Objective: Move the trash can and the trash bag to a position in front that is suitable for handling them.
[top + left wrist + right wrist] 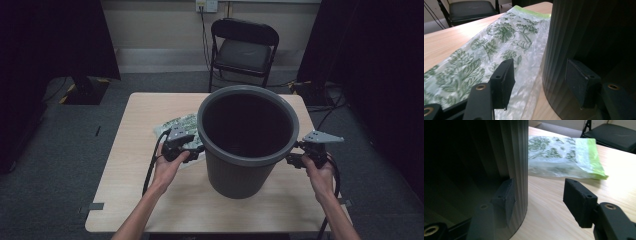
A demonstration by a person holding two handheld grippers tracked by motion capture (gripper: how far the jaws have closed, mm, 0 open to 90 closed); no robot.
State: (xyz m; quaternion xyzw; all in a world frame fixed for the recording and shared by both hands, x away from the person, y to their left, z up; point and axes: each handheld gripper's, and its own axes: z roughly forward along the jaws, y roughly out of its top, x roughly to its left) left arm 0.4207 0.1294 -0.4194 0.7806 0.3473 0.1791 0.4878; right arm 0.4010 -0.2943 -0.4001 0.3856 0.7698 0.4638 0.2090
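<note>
A large dark grey ribbed bin [246, 145] stands upright in the middle of the wooden table [145, 200]. A clear plastic bag [176, 125] printed with green leaves lies flat just left of it. My left gripper [192, 148] is open, low against the bin's left side and over the bag's edge. In the left gripper view the open left gripper [542, 82] has one jaw above the bag [486, 55] and the other against the bin wall [586, 37]. My right gripper [295, 158] is open at the bin's right side. In the right gripper view the right gripper [542, 200] straddles the edge of the bin [486, 157], with the bag [564, 157] beyond.
A black folding chair [245, 47] stands behind the table's far edge. Cables run across the grey floor at the back right [325, 100]. Bare tabletop lies in front of the bin and along the left edge.
</note>
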